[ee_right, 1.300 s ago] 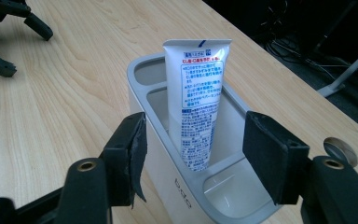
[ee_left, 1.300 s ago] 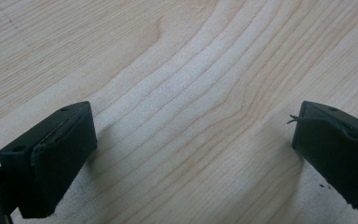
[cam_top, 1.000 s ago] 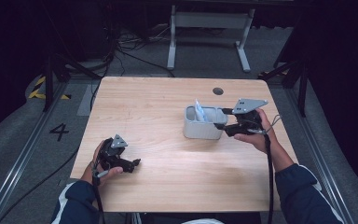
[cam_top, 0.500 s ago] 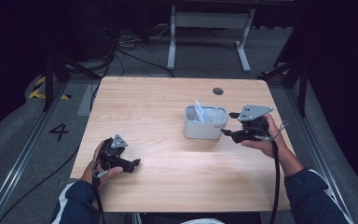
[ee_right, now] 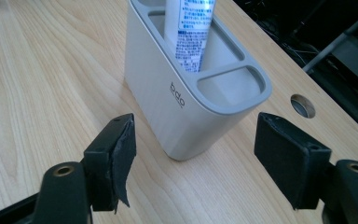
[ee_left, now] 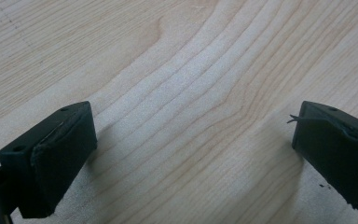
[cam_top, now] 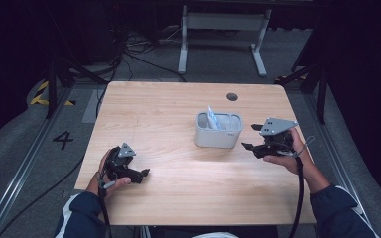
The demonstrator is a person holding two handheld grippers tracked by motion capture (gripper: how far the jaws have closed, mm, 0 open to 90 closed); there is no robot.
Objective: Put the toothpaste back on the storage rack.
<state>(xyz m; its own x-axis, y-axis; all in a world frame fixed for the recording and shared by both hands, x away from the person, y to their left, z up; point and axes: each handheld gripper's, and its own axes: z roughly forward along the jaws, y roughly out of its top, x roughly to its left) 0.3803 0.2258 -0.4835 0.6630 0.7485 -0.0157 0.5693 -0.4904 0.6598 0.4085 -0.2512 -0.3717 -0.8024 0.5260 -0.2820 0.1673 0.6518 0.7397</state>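
The counter (cam_top: 178,114) carries a grey holder (cam_top: 219,131) right of centre, a tube (cam_top: 212,118) upright in its middle compartment. The right claw (cam_top: 250,137), jaws just opening and empty, sits beside it; a careless swing could tip the holder. The left claw (cam_top: 144,173) rests spread and empty.

Matt grey plastic holder (ee_right: 182,100), glossy printed tube (ee_right: 189,28), smooth pale wood table (ee_right: 37,79).

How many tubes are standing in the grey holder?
1. A white tube with small printed text stands upright in the middle compartment of the grey holder. The end compartment nearest the right tongs looks empty; the far compartment is cut off, so something there could be hidden.
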